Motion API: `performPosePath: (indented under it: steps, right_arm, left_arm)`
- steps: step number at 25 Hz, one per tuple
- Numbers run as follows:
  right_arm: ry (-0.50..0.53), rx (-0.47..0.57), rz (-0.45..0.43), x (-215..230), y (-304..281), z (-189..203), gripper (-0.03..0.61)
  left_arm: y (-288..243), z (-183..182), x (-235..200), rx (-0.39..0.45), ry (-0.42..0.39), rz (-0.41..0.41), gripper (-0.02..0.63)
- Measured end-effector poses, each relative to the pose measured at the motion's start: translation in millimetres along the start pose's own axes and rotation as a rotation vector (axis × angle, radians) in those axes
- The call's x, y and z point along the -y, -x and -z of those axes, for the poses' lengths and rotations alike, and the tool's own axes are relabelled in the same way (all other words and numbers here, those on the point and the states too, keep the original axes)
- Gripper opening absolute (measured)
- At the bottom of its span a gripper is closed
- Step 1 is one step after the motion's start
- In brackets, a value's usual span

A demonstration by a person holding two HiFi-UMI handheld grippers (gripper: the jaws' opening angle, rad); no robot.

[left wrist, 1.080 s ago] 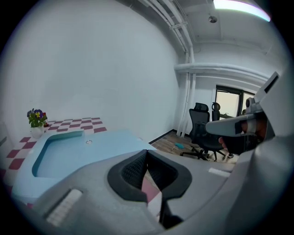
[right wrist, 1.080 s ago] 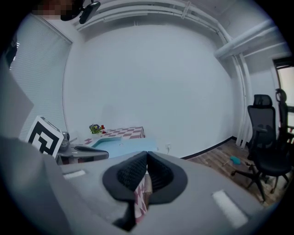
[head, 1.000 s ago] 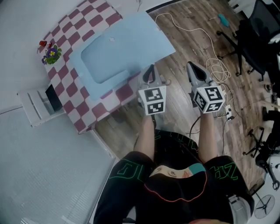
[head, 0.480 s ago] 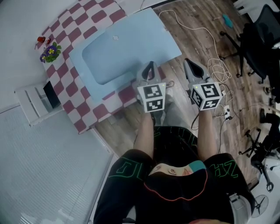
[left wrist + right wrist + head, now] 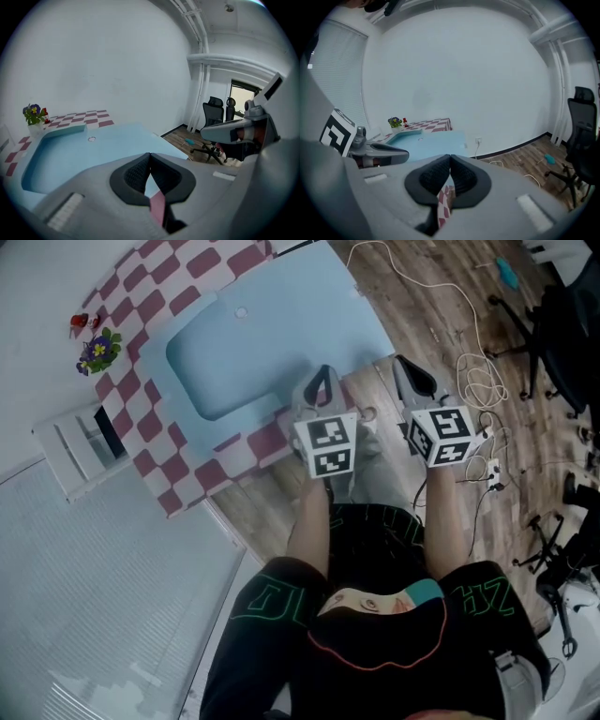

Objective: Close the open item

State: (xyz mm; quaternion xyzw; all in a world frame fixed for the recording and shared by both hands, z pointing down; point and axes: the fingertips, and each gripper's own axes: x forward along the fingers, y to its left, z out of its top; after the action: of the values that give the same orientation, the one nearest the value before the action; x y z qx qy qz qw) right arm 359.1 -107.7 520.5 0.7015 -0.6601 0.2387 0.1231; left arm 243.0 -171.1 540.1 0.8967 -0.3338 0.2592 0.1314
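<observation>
Left gripper, right gripper seen shut, empty, beside open blue case on bench; flat half judged best lifted evenly.

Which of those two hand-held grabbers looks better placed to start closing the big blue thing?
Probably the left. The left gripper, shut and empty, has its tip over the near edge of the light-blue item on the checked table. The right gripper, also shut, is over wooden floor beside it.
</observation>
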Motion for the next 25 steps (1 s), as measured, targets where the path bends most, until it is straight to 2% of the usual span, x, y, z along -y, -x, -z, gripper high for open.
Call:
performPosePath:
  steps: [6, 11, 17, 19, 25]
  right_arm:
    - [-0.050, -0.024, -0.009, 16.4, -12.5, 16.8, 0.003]
    - [-0.092, -0.019, -0.023, 25.8, -17.3, 26.8, 0.003]
    - [-0.120, -0.032, -0.033, 38.2, -24.8, 41.8, 0.005]
    - [-0.142, -0.053, -0.057, 38.0, -29.9, 49.9, 0.118]
    - [-0.218, -0.077, -0.090, 42.4, -39.9, 70.2, 0.125]
  left_arm:
    - [-12.0, -2.8, 13.1, 0.003, -0.012, 0.014, 0.008]
    - [-21.0, 1.3, 24.3, -0.026, -0.039, 0.014, 0.008]
    - [-25.5, 3.0, 26.2, -0.031, -0.053, -0.036, 0.008]
    - [-26.1, 5.6, 25.5, -0.037, -0.054, -0.050, 0.008]
    - [-29.0, 14.8, 32.0, -0.076, -0.077, -0.071, 0.008]
